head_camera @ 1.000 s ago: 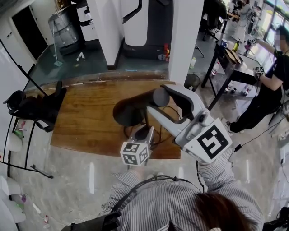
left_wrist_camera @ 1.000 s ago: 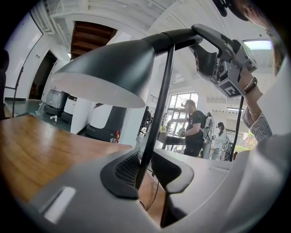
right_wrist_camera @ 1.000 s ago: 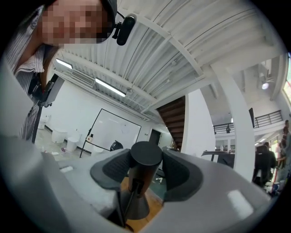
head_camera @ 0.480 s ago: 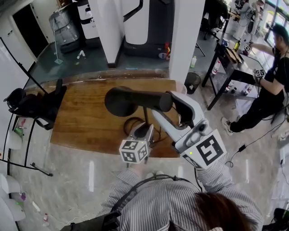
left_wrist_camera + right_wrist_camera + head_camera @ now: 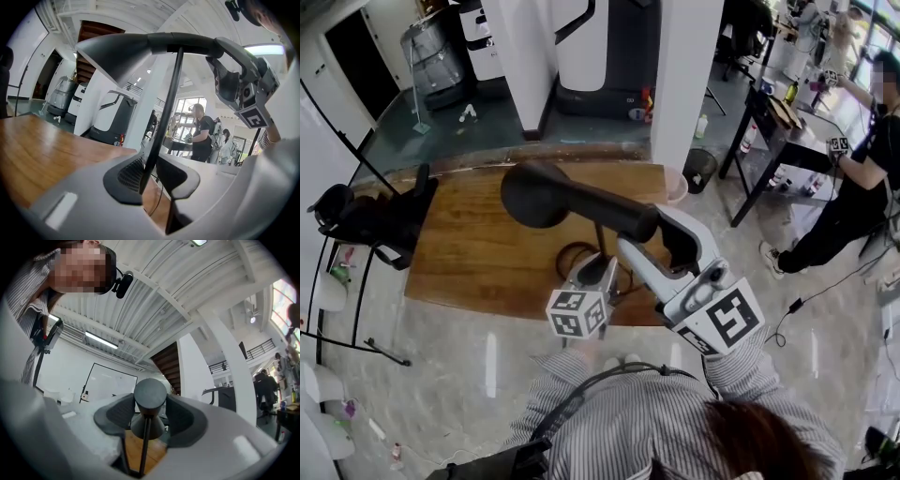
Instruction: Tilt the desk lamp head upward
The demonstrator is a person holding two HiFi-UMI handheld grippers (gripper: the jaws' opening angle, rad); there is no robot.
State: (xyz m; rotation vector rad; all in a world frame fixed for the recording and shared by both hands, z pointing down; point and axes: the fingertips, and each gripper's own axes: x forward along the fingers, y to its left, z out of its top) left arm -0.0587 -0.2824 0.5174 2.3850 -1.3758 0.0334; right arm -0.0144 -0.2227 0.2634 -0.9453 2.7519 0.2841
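Tilt judged partly done: lamp head (image 5: 548, 195) sits near level over the worktop (image 5: 469, 253), shade at ten o'clock from the right tongs (image 5: 661, 234), just closing, clamped on its rear end; left tongs (image 5: 598, 274) pinch the stem (image 5: 164, 117); more lift and release remain.

You are finding no legible words, brands or numbers anywhere. Only signs showing: black-and-white square code patterns, sitting on left marker cube (image 5: 578, 314) and right marker cube (image 5: 727, 319). Patterns are carrying no letters or digits. Any print on distant background items is staying too small for reading.
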